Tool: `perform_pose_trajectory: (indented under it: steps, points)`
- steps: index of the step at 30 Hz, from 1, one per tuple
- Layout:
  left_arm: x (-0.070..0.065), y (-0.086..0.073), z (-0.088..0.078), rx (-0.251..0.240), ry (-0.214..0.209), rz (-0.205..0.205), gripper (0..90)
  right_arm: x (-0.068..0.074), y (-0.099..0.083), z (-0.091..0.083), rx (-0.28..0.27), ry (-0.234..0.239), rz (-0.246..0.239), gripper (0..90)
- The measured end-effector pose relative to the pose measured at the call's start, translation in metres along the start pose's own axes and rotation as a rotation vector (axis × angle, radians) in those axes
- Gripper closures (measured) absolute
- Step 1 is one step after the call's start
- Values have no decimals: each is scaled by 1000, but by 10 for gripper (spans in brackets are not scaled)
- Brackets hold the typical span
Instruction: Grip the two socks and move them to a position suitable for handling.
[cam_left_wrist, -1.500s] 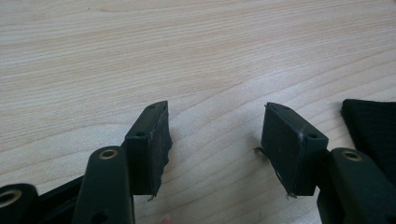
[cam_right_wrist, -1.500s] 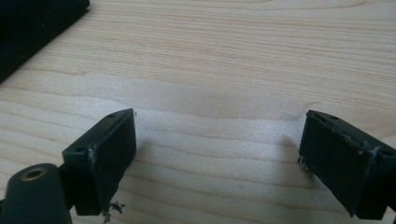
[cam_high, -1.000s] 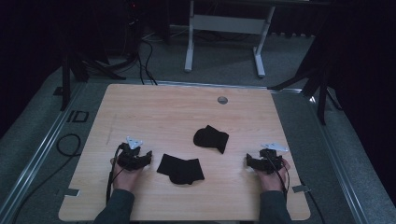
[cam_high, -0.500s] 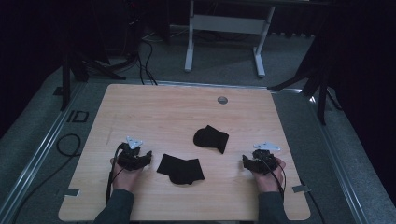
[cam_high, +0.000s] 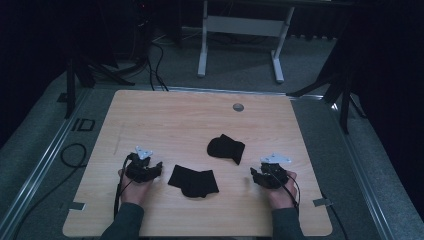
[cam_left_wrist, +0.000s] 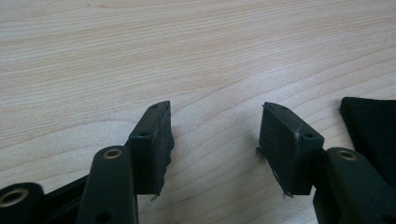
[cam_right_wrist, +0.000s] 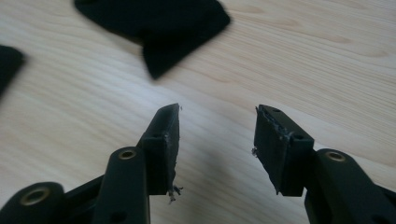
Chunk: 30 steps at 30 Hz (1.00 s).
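The farther black cloth (cam_high: 226, 148) lies mid-worktop (cam_high: 170, 120), just ahead of the right claw (cam_right_wrist: 217, 135), whose empty jaws have just been narrowing to half-open. Better to approach low and pinch one edge. Left claw (cam_left_wrist: 215, 135) waits wide, empty.

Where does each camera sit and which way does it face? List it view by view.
High view: above the person's side, looking forward and down on the table; both forearms, left gripper and right gripper show.
Left gripper view: rides the left gripper, looking along its open jaws at bare wood and the near cloth.
Right gripper view: rides the right gripper, jaws just closing on nothing, facing the far cloth.
Shared: both cloths, near and far.
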<state>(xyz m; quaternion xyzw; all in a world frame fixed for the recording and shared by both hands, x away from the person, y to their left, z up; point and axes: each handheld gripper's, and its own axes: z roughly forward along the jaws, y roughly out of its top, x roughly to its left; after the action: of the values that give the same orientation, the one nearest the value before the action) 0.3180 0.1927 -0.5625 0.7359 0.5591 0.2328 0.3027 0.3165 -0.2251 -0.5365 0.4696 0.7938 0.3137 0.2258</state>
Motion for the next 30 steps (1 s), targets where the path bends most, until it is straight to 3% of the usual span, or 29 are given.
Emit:
perform_pose_trajectory:
  steps: [21,24,30]
  points:
    - [0,0,0,-3,-2,-1,461,63,16,-1,-10,168,-146,601]
    - [0,0,0,-2,-2,0,461,80,19,-2,-14,220,-173,622]
    - [0,0,0,-3,-2,0,462,101,22,-1,-8,269,-229,645]
